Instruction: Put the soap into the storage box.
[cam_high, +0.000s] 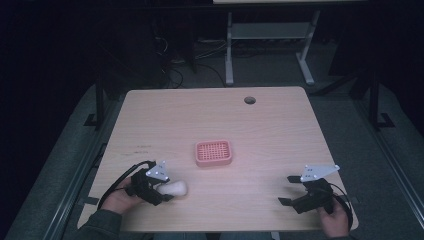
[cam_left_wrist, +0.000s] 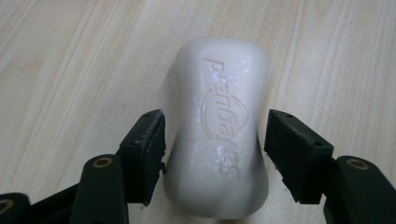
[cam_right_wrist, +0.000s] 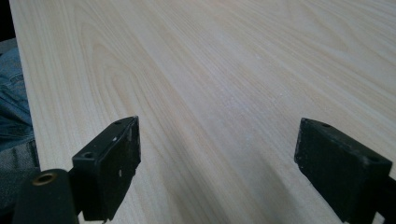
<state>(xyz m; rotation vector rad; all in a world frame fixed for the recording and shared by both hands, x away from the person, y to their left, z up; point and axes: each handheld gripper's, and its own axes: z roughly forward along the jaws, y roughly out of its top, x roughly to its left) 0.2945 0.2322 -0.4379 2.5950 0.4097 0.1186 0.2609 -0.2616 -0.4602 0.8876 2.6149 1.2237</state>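
A white bar of soap (cam_left_wrist: 219, 130) with raised lettering lies flat on the wooden table (cam_high: 260, 130) near its front left. My left gripper (cam_high: 167, 189) is open, one jaw on each side of the soap's narrow waist; the jaws stand close to it, with a thin gap on the left side. The same soap (cam_high: 176, 188) pokes out past the jaws in the high view. My right gripper (cam_high: 286, 190) hovers open near the front right of the table, nothing between its jaws, which stand wide over bare wood in the right gripper view (cam_right_wrist: 219, 126).
A pink slotted soap dish (cam_high: 213, 153) sits at the table's middle, beyond and to the right of the soap. A round cable hole (cam_high: 249, 100) is near the far edge. Dark floor, cables and a desk frame (cam_high: 270, 45) lie behind the table.
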